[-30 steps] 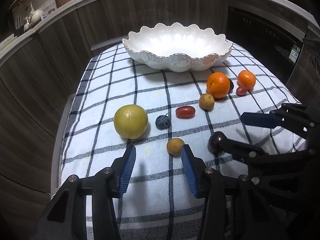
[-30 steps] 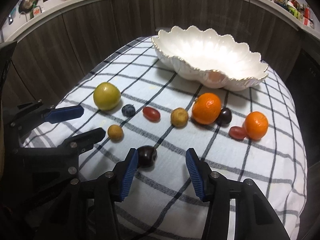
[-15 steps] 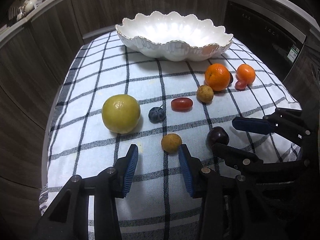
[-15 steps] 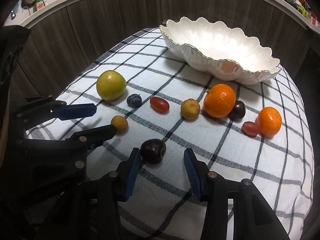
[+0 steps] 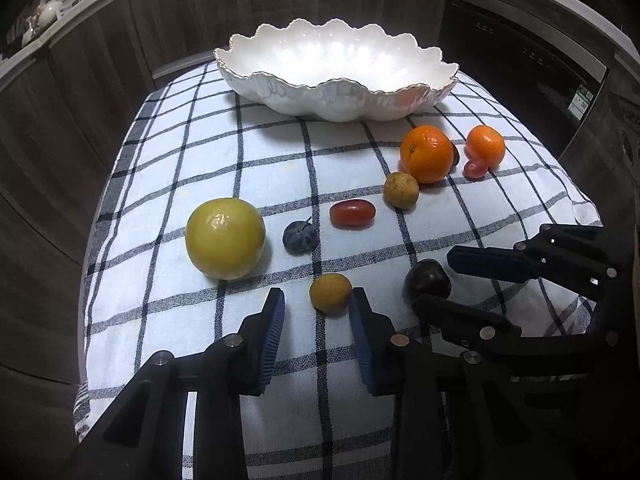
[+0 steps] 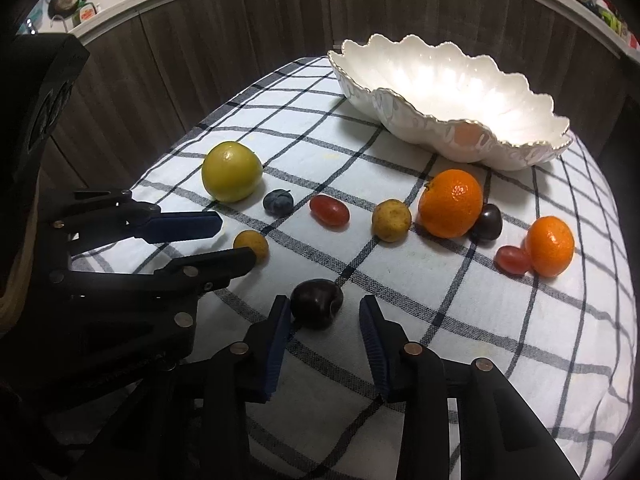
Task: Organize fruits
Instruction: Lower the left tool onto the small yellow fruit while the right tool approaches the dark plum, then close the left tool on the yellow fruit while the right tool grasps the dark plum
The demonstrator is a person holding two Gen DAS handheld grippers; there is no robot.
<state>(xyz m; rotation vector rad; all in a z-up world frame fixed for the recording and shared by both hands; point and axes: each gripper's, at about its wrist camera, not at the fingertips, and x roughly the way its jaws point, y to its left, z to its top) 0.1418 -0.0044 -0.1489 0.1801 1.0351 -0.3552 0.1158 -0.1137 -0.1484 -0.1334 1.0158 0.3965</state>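
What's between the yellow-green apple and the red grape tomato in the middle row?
One dark blueberry, apart from both the apple and the tomato. The rest is bare checked cloth. Both wrist views show it.

Left gripper (image 5: 316,312) and right gripper (image 6: 324,320): matte black plastic linkages. Fingers carry ribbed blue pads (image 5: 274,336). Round silver and copper-toned pivot screws (image 6: 412,348) stud the joints.

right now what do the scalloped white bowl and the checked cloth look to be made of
Scalloped white bowl: likely glazed ceramic or porcelain; it is glossy with bright highlights and a thin gold line along its wavy rim. Black-and-white checked cloth: woven fabric, probably cotton; it is matte, with visible weave and slightly fuzzy stripes.
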